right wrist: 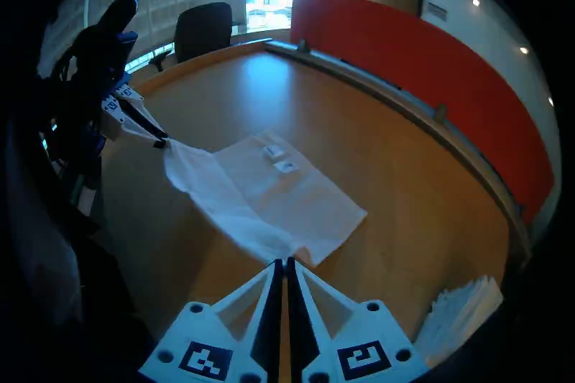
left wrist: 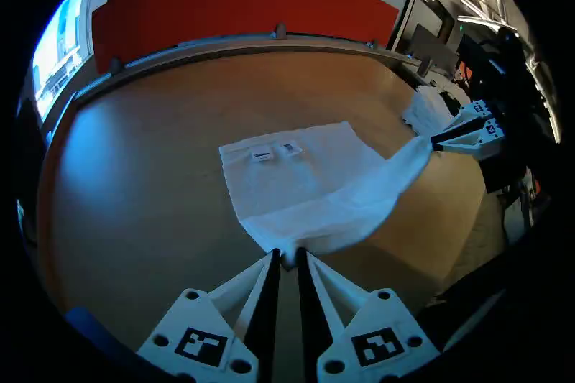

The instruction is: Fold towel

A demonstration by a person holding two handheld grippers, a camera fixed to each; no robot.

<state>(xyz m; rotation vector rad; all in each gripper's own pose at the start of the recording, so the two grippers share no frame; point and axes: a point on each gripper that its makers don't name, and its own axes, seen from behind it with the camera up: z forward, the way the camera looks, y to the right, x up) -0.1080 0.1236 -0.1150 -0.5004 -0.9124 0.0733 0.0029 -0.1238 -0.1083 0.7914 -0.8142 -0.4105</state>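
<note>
Left gripper pinches towel corner | right gripper pinches another | towel over table

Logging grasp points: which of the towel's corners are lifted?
Two: one pinched in the left gripper, one in the right gripper. The towel corners by the labels lie flat on the table.

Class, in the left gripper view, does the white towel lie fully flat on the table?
No, the left gripper and the right gripper each pinch a corner of the white towel, holding that edge up.
</note>
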